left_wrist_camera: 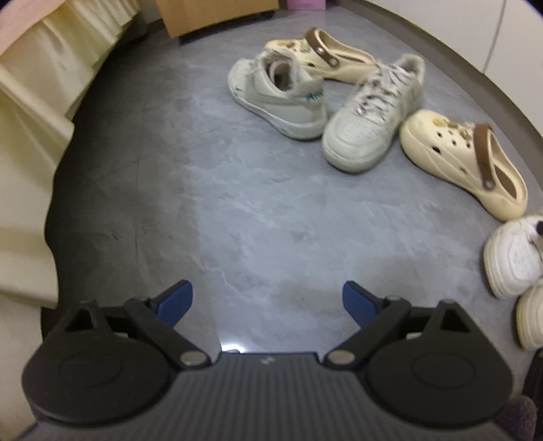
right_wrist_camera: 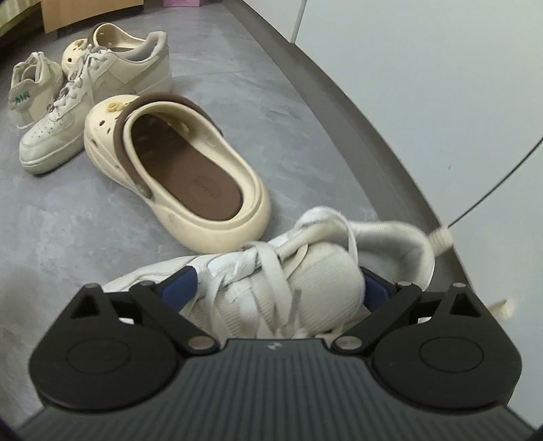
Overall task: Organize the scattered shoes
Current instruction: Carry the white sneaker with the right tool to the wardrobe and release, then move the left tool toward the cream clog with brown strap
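My right gripper (right_wrist_camera: pixel 276 288) is shut on a white chunky sneaker (right_wrist_camera: pixel 305 285); the blue pads press its laced upper from both sides and its lace ends hang blurred. Just beyond lies a cream clog (right_wrist_camera: pixel 190 169) with a brown insole. Farther off are two cream lace-up sneakers (right_wrist_camera: pixel 95 98) (right_wrist_camera: pixel 30 88) and a second clog (right_wrist_camera: pixel 101 40). My left gripper (left_wrist_camera: pixel 268 300) hangs open over bare grey floor, holding nothing. Ahead of it are the lace-up sneakers (left_wrist_camera: pixel 278 98) (left_wrist_camera: pixel 370 118) and both clogs (left_wrist_camera: pixel 465 159) (left_wrist_camera: pixel 325 54). Two white chunky sneakers (left_wrist_camera: pixel 512 257) (left_wrist_camera: pixel 531 319) show at the right edge.
A white wall with a dark baseboard (right_wrist_camera: pixel 356 112) runs along the right. A pale draped cloth (left_wrist_camera: pixel 40 112) borders the floor on the left. A wooden cabinet (left_wrist_camera: pixel 217 13) and a pink box (left_wrist_camera: pixel 305 4) stand at the back.
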{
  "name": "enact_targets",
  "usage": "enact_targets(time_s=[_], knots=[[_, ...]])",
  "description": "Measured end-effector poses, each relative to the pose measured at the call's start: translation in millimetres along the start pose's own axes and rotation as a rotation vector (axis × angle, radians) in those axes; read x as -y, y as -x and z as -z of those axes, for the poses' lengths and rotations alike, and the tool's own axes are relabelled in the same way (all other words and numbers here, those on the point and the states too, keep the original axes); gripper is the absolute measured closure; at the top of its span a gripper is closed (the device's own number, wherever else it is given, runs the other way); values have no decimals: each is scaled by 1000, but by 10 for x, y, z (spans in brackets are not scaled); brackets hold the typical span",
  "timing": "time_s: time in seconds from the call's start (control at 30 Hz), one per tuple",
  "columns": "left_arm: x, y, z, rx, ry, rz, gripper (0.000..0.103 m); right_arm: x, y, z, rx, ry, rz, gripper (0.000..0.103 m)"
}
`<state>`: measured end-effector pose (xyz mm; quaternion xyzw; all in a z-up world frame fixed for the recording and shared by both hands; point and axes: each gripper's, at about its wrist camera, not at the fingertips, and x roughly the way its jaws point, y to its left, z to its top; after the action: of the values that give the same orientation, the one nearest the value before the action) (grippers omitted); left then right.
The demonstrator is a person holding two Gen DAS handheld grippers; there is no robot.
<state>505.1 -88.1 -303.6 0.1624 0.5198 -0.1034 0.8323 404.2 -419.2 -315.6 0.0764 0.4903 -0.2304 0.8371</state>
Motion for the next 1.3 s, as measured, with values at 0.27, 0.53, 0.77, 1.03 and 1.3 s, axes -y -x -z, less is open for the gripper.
enact_targets(time_s=[0.27, 0.53, 0.77, 1.03, 1.3], knots=[[-10, 311, -301, -30, 23, 15, 7, 20, 468, -293, 30, -16, -83, 11], [252, 1234, -628, 44, -129, 121, 1, 43, 1073, -506, 65, -35, -179, 11], [449, 1804, -413, 113, -216, 152, 1, 111, 2338, -360, 118, -106, -311, 11], [533, 2168, -207, 140, -313, 158, 1, 152, 3274, -295, 176, -225, -391, 0], [213, 2331, -297, 136, -160, 164, 1, -111, 3435, -352, 213, -279, -458, 0]])
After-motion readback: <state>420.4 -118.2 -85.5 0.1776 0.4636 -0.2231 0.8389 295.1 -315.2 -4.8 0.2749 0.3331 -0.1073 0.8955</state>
